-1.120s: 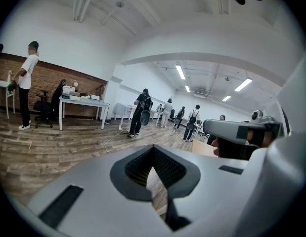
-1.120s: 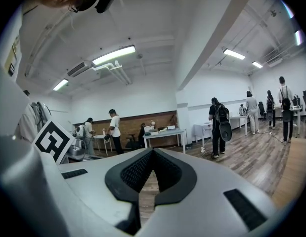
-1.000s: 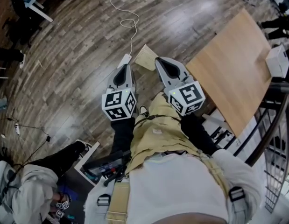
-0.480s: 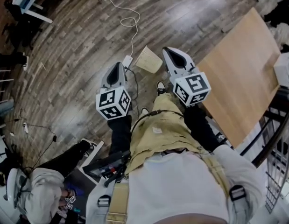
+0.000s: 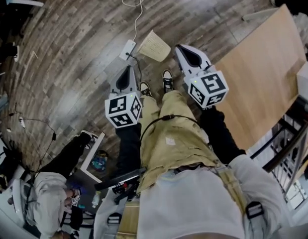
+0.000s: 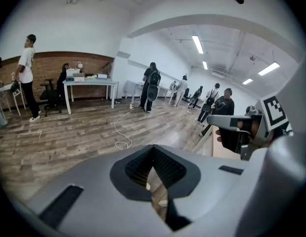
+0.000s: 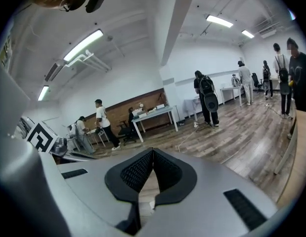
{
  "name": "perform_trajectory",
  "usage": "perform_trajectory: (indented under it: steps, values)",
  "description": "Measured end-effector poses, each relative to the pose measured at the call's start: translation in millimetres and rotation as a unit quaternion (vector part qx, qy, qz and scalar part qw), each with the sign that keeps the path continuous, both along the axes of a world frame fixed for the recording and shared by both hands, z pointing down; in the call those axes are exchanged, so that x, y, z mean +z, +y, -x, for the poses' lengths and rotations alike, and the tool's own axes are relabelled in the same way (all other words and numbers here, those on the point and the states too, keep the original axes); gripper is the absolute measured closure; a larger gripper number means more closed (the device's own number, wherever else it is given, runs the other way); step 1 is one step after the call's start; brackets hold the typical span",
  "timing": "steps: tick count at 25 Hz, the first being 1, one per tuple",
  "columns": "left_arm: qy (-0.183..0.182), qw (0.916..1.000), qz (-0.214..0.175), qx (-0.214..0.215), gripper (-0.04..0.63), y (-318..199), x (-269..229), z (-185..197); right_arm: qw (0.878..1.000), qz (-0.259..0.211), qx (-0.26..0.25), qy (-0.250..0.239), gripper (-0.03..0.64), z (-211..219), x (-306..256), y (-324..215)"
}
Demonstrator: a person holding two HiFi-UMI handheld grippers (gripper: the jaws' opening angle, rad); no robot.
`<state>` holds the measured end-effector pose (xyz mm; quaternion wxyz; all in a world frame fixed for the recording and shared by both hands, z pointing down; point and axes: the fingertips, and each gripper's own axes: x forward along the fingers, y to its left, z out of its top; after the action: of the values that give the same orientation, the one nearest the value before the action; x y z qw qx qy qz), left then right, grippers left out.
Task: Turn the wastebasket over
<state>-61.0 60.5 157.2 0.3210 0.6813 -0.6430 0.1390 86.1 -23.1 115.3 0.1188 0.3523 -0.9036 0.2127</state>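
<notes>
Tan wastebasket (image 5: 154, 46) lies on wood floor (image 5: 69, 49), just beyond person's shoes (image 5: 166, 79) — looks tipped on side, hard to be sure. Left hand-held gripper (image 5: 128, 69) closed, nothing between jaws. Right hand-held gripper (image 5: 179, 48) same, closed and empty. Step in hand, as I read it: approach — no contact yet. Next move calls for opening jaws, lowering to rim, gripping before flip.

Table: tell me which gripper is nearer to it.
Right. The right gripper is just beside the table, over the floor by its edge. The left gripper is farther away, beyond the person's legs.
</notes>
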Motion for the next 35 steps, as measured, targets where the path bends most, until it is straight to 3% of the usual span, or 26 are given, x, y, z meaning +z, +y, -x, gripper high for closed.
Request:
perform_trajectory:
  steps: [5, 9, 12, 18, 20, 26, 31, 35]
  values:
    - [0.002, 0.9967, 0.074, 0.035, 0.595, 10.0, 105.7, 21.7, 0.997, 0.049, -0.032, 0.049, 0.595, 32.4, 98.8, 1.8]
    - [-0.033, 0.9895, 0.110, 0.087, 0.595, 18.0, 191.2, 31.7, 0.992, 0.104, -0.030, 0.069, 0.595, 44.4, 188.0, 16.6]
    - [-0.061, 0.9792, 0.119, 0.153, 0.595, 13.8, 248.1, 25.9, 0.987, 0.136, -0.030, 0.080, 0.595, 49.0, 250.4, 23.5]
    - [-0.059, 0.9575, 0.141, 0.244, 0.595, -6.9, 360.0, 2.8, 0.980, 0.174, -0.036, 0.092, 0.595, 55.0, 361.3, 22.3]
    - [-0.060, 0.9541, 0.150, 0.252, 0.595, -15.2, 396.3, 0.9, 0.978, 0.185, -0.040, 0.093, 0.595, 58.9, 391.2, 21.2]
    - [-0.068, 0.9547, 0.170, 0.235, 0.595, -53.4, 503.3, 4.6, 0.969, 0.218, -0.046, 0.104, 0.595, 65.1, 472.9, 9.6]
    - [-0.067, 0.9452, 0.214, 0.237, 0.589, -71.6, 587.2, 4.6, 0.964, 0.240, -0.046, 0.109, 0.595, 63.4, 515.6, -1.7]
    - [-0.067, 0.9350, 0.250, 0.243, 0.501, -86.8, 640.4, 4.7, 0.961, 0.249, -0.041, 0.114, 0.595, 53.4, 545.0, -13.1]
